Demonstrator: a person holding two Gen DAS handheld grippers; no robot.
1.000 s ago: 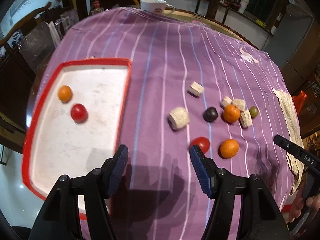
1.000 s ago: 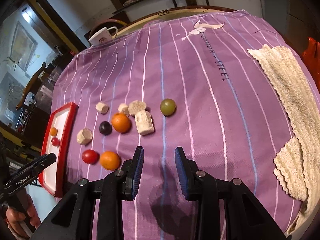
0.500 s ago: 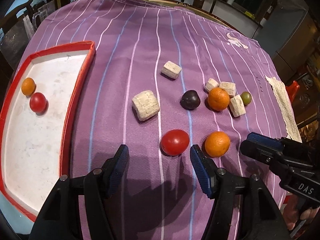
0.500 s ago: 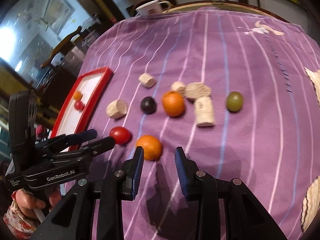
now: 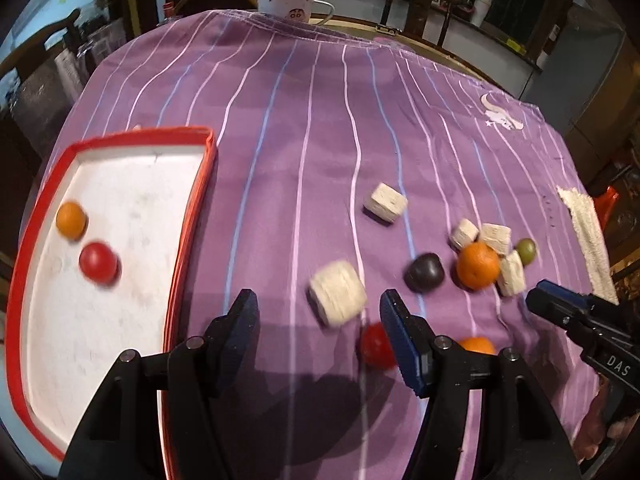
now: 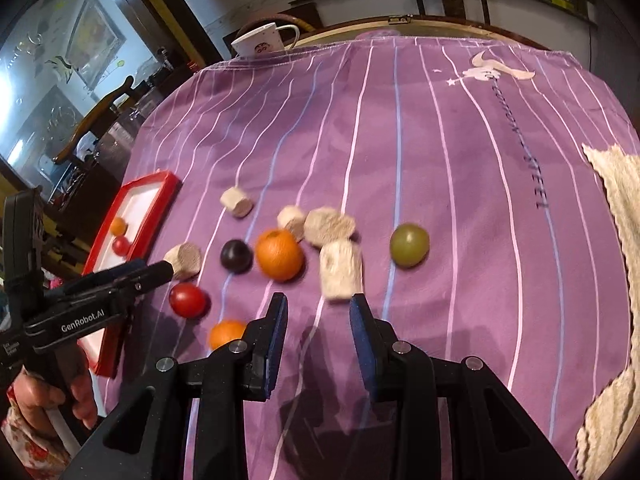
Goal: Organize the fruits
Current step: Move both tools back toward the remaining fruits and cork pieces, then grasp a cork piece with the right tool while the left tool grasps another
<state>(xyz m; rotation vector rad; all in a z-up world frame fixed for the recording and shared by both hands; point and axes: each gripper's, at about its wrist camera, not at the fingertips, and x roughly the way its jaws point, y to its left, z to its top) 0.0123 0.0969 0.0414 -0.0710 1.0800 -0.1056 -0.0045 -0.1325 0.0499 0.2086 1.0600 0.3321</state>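
A red-rimmed white tray at the left holds a small orange and a red tomato. On the purple cloth lie a red tomato, two oranges, a dark plum, a green grape and several cork pieces. My left gripper is open and empty, low over the cloth, with the tomato by its right finger. My right gripper is open and empty, just short of a cork.
A white mug stands at the table's far edge. A beige knitted cloth lies along the right side. Chairs and a counter stand beyond the table. The right gripper's tip shows at the right of the left wrist view.
My left gripper has pulled back and swung left, so the tray fills more of its view. My right gripper has moved forward toward the fruit cluster. Both stay open.
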